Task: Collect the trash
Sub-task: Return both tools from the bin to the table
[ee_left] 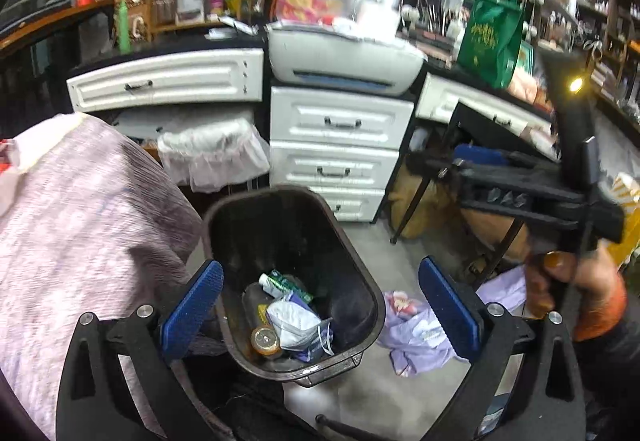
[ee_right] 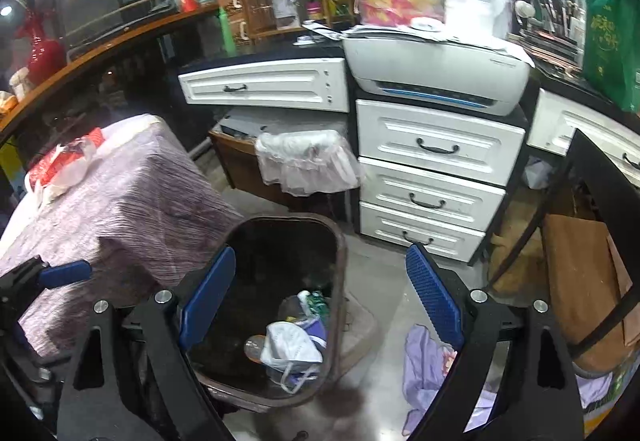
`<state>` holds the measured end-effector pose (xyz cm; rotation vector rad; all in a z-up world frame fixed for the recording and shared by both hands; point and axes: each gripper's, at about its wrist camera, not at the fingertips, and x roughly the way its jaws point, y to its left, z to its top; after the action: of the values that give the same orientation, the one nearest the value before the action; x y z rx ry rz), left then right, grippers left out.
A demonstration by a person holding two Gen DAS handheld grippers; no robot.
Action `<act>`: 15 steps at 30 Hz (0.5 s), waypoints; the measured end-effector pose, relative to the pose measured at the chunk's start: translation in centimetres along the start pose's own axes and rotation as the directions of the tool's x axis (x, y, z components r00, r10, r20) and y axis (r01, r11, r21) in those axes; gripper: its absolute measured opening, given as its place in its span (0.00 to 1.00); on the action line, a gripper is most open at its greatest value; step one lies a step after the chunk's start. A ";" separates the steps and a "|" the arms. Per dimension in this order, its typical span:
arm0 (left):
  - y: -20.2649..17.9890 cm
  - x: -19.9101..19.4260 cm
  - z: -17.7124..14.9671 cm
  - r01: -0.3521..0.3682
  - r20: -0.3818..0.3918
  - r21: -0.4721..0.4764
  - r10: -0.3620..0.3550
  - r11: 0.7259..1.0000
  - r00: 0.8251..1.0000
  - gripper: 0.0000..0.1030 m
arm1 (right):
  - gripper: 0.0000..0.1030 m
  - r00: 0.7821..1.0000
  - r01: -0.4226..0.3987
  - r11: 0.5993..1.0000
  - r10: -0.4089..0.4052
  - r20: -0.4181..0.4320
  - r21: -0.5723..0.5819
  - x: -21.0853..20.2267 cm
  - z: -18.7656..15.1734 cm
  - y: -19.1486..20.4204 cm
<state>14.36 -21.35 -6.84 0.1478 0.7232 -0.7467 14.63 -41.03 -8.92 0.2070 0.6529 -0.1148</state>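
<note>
A dark trash bin (ee_left: pixel 224 225) stands on the floor and holds a white face mask (ee_left: pixel 298 323), a green-and-white wrapper (ee_left: pixel 282 283) and a small round lid (ee_left: pixel 265 339). My left gripper (ee_left: pixel 320 311) is open and empty above the bin. My right gripper (ee_right: pixel 320 303) is open and empty over the bin's (ee_right: pixel 340 253) right rim, with the mask (ee_right: pixel 292 347) below it. A crumpled lilac plastic bag (ee_left: pixel 416 337) lies on the floor right of the bin; it also shows in the right wrist view (ee_right: pixel 424 373). The right gripper's body (ee_left: pixel 528 197) shows in the left wrist view.
A table with a lilac cloth (ee_right: pixel 120 197) stands left of the bin, with red-and-white packaging (ee_right: pixel 68 161) on it. A white drawer unit (ee_right: pixel 432 185) with a printer (ee_right: pixel 436 73) is behind. A lined basket (ee_right: pixel 304 161) and a dark chair frame (ee_right: pixel 600 201) are nearby.
</note>
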 end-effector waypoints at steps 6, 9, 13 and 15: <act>1.0 -3.4 0.1 -0.055 0.057 0.017 0.054 0.998 0.997 0.95 | 0.84 0.998 -0.065 0.996 0.065 -0.003 -0.060 0.0 0.3 3.5; 2.0 -5.0 -0.2 -0.092 0.072 0.015 0.091 0.996 0.993 0.95 | 0.84 0.995 -0.102 0.991 0.102 -0.008 -0.085 0.1 0.5 5.4; 3.7 -6.5 -0.7 -0.121 0.081 -0.006 0.121 0.993 0.989 0.95 | 0.92 0.989 -0.148 0.982 0.147 -0.018 -0.120 0.3 0.8 8.0; 4.7 -7.4 -1.1 -0.142 0.080 -0.012 0.143 0.990 0.987 0.95 | 0.92 0.984 -0.180 0.973 0.180 -0.013 -0.146 0.3 0.9 9.8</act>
<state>13.13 -13.29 -3.45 0.1616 0.6315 -0.6105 17.03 -31.73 -6.87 0.1233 0.6367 0.1073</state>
